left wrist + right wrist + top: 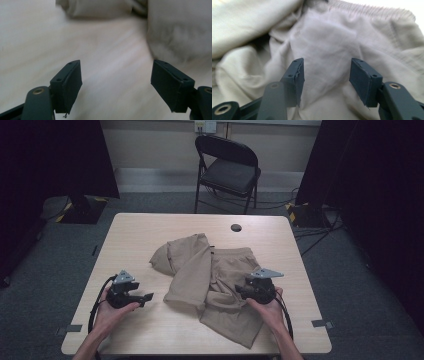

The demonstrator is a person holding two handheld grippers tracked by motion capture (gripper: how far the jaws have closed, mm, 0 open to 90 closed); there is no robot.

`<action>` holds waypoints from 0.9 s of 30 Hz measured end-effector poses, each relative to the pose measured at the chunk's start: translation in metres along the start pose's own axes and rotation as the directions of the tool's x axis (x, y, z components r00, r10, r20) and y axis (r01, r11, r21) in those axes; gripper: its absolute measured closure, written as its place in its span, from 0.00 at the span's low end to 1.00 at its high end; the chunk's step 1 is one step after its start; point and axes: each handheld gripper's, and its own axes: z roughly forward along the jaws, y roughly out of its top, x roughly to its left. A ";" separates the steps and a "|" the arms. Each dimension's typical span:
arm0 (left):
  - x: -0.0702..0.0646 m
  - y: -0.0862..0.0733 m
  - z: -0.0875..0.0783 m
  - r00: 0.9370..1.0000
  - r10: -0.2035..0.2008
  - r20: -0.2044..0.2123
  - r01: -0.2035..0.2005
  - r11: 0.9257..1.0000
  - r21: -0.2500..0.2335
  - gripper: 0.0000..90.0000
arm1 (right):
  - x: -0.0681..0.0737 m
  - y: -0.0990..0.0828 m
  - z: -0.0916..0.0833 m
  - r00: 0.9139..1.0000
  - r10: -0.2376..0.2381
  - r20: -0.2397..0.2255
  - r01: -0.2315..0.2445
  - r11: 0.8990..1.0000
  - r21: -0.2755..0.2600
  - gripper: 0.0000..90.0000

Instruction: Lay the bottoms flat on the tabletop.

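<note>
A crumpled pair of tan shorts (210, 280) lies in the middle of the wooden table (150, 225), its elastic waistband (372, 11) toward the far right. My left gripper (145, 297) hovers over bare wood left of the cloth, jaws wide open with nothing between them; in the left gripper view (116, 82) the shorts' edge (180, 30) lies ahead to the right. My right gripper (240, 292) sits over the right part of the shorts. In the right gripper view (325, 80) its jaws stand open just above the wrinkled fabric (327, 45).
A black folding chair (227, 167) stands beyond the table's far edge. A round cable hole (236, 227) is near the far side of the tabletop. Dark curtains and cables flank the table. Bare wood lies at the left and near sides.
</note>
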 end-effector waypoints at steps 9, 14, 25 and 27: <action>0.001 0.072 0.033 0.999 0.027 0.027 -0.026 0.998 -0.057 0.27 | 0.001 -0.012 0.012 0.999 -0.031 -0.013 0.032 0.998 0.054 0.52; 0.000 0.099 0.060 0.997 -0.015 0.073 0.020 0.997 -0.071 0.26 | -0.001 -0.016 0.012 0.999 -0.020 -0.027 0.021 0.999 0.025 0.52; -0.031 0.105 0.124 0.995 0.011 0.098 -0.015 0.999 0.035 0.24 | -0.001 -0.018 0.012 0.999 -0.021 -0.031 0.021 1.000 0.013 0.51; -0.033 0.104 0.129 0.996 0.030 0.081 -0.036 0.997 0.068 0.29 | -0.001 -0.018 0.011 0.999 -0.023 -0.030 0.023 1.000 0.014 0.51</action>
